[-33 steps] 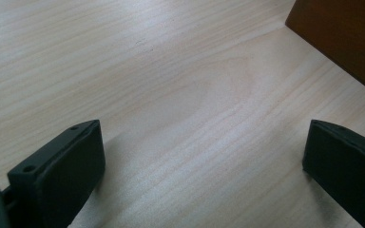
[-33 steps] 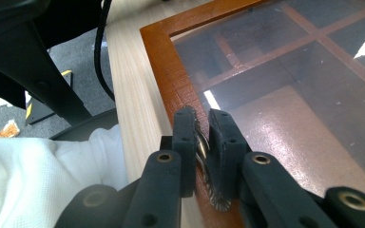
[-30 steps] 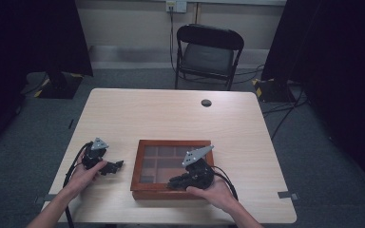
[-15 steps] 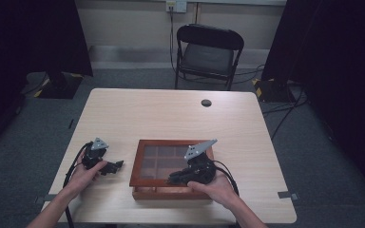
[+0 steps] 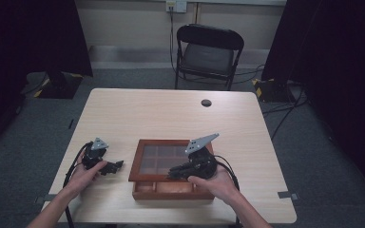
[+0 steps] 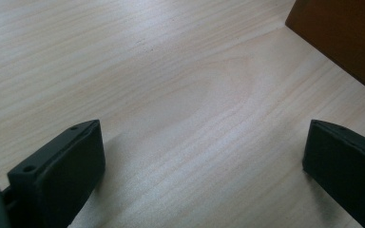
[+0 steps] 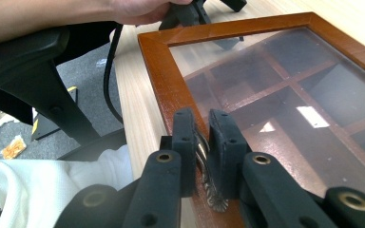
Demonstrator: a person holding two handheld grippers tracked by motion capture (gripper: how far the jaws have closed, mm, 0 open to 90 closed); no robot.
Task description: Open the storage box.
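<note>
The right claw is clamped on the lid's metal pull to raise the glazed lid; the left claw rests apart on the counter.

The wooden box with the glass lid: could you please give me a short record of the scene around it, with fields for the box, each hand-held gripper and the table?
Box: brown wooden box with a glass-paned lid, divided into compartments, near the table's front edge; lid raised at the front
Right hand-held gripper: jaws shut on a small ornate metal latch at the lid's front edge
Left hand-held gripper: jaws open, low over bare tabletop left of the box, holding nothing
Table: light wooden table; small dark round object near the far edge
Background: black folding chair beyond the table
</note>
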